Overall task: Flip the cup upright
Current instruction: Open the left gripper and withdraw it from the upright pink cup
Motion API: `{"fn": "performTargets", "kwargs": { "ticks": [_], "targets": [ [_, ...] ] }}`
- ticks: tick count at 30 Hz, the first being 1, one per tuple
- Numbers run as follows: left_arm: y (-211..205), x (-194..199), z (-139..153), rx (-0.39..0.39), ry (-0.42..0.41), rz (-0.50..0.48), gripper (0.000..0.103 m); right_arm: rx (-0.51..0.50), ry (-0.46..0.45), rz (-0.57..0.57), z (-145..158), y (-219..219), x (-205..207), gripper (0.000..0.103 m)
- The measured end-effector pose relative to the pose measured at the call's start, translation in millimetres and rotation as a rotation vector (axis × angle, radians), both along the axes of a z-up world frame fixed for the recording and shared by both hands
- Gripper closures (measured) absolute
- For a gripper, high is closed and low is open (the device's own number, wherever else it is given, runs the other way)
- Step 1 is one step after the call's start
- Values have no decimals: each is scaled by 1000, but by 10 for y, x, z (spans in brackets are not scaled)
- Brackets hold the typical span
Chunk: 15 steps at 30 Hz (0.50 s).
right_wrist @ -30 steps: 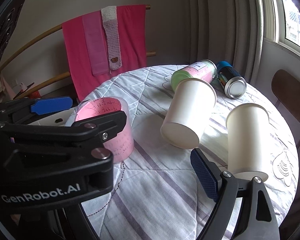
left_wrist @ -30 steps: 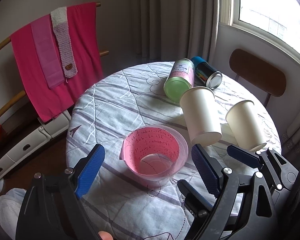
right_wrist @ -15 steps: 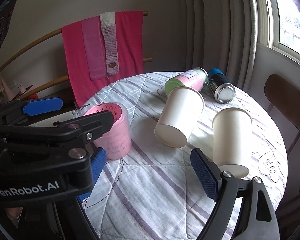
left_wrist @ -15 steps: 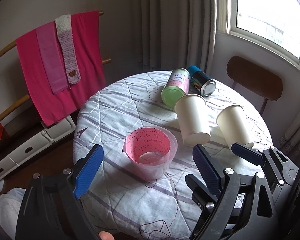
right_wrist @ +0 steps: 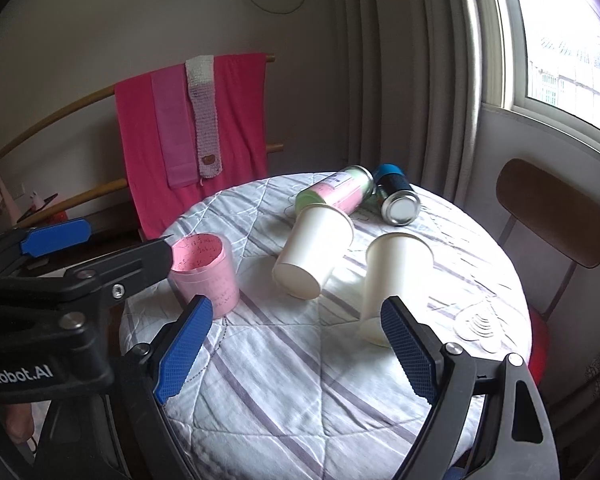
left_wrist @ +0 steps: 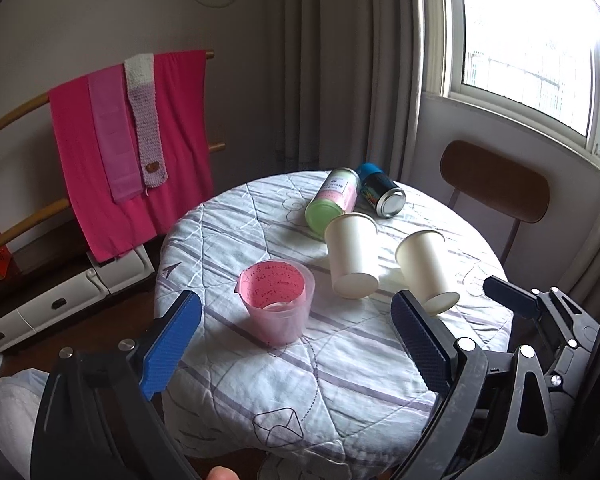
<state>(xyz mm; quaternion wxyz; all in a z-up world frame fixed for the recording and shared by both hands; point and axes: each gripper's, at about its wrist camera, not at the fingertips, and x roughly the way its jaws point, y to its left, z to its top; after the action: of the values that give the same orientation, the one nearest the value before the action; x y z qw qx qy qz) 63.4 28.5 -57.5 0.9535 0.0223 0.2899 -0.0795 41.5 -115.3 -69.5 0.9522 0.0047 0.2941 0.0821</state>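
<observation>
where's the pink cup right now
The pink plastic cup stands upright on the round table's left side, left of two white paper cups, between the left gripper's open fingers.

Matt paper cups (left_wrist: 353,255), quilted cloth table cover (left_wrist: 340,380), translucent plastic cup (left_wrist: 276,304).

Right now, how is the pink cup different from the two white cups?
The pink cup stands upright, mouth up; the white cups lie tipped on their sides with their bases toward the camera. The pink cup is see-through plastic with written-on pink paper inside; the white cups are plain and opaque. The pink cup looks shorter and wider. All three sit on the quilted table, and neither tool touches any of them.
</observation>
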Motion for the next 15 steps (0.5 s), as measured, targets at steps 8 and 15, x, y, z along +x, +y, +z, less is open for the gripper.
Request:
{"fn": "performTargets", "kwargs": {
  "ticks": [8,15],
  "targets": [
    [-132,-245,114,-15,-43,19,1,-10,-45,-74,178,-343,-184,15],
    [-266,-384,237,2,-77,37,0,-3,-75,-145,272,-604,-290,15]
  ]
}}
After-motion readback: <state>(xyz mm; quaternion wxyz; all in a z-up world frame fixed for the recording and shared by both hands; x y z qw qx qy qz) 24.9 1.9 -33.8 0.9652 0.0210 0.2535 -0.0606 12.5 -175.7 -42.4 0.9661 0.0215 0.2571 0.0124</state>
